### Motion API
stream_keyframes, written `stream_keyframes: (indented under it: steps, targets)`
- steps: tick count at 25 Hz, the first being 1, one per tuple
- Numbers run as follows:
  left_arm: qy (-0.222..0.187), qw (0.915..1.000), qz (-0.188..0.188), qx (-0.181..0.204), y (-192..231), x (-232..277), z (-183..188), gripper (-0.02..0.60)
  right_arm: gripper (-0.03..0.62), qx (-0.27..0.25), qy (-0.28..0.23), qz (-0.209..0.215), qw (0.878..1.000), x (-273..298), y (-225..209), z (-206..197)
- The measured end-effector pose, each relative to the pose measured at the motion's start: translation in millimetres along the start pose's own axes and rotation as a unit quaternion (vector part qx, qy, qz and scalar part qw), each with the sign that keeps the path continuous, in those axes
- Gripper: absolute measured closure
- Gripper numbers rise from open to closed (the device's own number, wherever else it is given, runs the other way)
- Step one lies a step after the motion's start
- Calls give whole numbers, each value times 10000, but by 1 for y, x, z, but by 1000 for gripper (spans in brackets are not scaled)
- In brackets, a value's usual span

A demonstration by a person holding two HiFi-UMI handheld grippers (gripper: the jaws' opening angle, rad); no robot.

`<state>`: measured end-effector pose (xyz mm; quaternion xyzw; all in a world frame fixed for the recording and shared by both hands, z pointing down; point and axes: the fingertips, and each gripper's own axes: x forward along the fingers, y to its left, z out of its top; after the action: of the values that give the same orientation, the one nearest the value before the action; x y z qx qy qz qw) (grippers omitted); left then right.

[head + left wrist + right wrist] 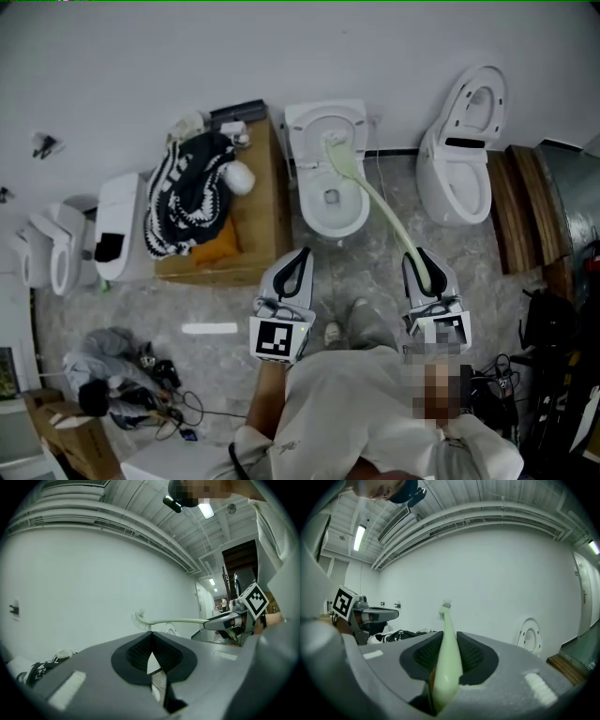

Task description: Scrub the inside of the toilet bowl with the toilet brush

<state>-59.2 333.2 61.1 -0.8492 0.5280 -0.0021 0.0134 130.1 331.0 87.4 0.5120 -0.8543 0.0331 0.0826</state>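
Observation:
The white toilet (328,178) stands open against the far wall, its bowl (331,204) showing. A pale green toilet brush (380,208) runs from my right gripper (422,261) up and left, and its bristled head (331,141) hangs over the back of the bowl. My right gripper (446,665) is shut on the brush handle (448,648), and the head (445,606) points up against the wall. My left gripper (298,258) is shut on nothing in front of the toilet. In the left gripper view the shut left gripper (150,641) sees the brush (140,619) in the air.
A second toilet (457,173) with its lid up stands to the right, with wooden planks (525,206) beyond it. To the left, a wooden box (258,230) carries a black-and-white garment (187,192). More white toilets (117,225) and floor clutter (122,380) lie left. The person's shoes (361,314) are between the grippers.

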Motion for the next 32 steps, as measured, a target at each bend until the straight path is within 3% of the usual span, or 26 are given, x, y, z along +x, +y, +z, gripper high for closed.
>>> stream_keyframes:
  steps: [11, 23, 32]
  targets:
    - [15, 10000, 46, -38, 27, 63, -26, 561, 502, 1, 194, 155, 9997, 67, -30, -18]
    - [586, 9976, 154, -326, 68, 177, -97, 561, 502, 292, 798, 783, 9933, 183, -86, -62]
    - [1109, 9925, 245, -460, 95, 241, -164, 563, 502, 356, 1520, 1075, 9819, 250, -121, -122]
